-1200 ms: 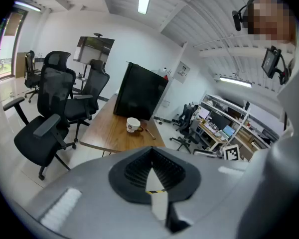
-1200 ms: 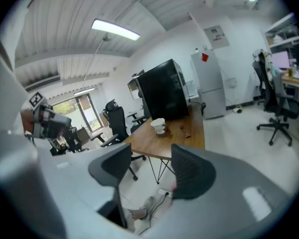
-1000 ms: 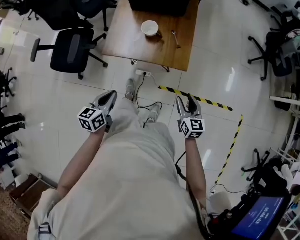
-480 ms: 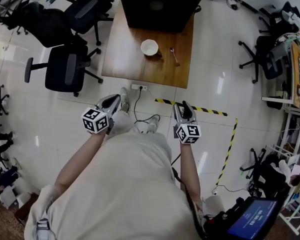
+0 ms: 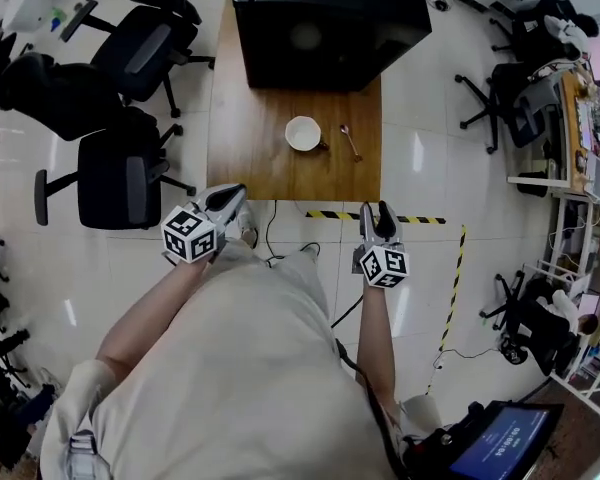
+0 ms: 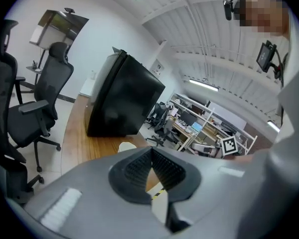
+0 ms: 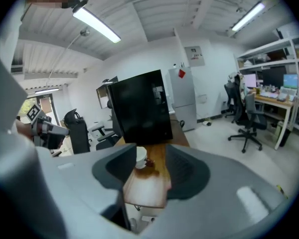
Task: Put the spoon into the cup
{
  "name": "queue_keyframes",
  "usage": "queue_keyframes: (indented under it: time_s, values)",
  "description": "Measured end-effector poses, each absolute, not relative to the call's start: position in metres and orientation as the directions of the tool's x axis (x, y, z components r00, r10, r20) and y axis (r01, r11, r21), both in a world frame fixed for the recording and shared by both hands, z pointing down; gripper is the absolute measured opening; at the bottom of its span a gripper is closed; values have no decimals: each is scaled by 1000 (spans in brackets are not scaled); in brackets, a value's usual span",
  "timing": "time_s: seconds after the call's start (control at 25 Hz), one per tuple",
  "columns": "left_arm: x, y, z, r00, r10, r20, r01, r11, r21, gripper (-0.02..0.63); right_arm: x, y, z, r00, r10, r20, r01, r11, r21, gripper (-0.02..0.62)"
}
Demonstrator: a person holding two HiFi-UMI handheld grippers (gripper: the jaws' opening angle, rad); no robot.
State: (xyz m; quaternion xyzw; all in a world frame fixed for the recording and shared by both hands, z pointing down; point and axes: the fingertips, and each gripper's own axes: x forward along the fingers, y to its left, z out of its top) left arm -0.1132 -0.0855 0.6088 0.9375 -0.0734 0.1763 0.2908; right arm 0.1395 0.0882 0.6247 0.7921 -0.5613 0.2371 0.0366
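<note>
The spoon [image 5: 350, 141], likely light, stiff and slippery, lies on the counter [image 5: 250, 148] beside the cup [image 5: 303, 133], best pinched mid-handle, well beyond the right hand-held gripper [image 5: 375, 209], just narrowed yet released and empty, and the clenched, empty left hand-held gripper [image 5: 237, 191].

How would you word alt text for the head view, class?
Seen from above, a person holds a left gripper and a right gripper near a wooden table bearing a white cup with a spoon lying to its right. The right gripper's jaws have just been closing yet stand apart, empty; a black box fills the table's far end.
</note>
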Motion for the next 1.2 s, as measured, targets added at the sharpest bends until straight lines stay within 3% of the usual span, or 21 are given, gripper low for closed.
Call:
queue_keyframes:
  time_s: [0.24,0.6,1.04,1.2]
  values:
    - [-99,-108,615,928,57,369,-159,-833,529,-20,140,94,623,331,-811,483,-866,-464,-186,184]
    - [-79,-118,613,934,76,350,-125,-847,516,-21,166,81,623,332,-784,526,-885,-451,-114,184]
    - [-36,-97,621,897,-85,433,-298,-840,453,-20,200,42,749,68,-698,712,-980,-182,-84,184]
    - [-25,-119,601,889,-214,404,-380,-838,392,-18,205,26,787,13,-663,749,-986,-132,-100,183]
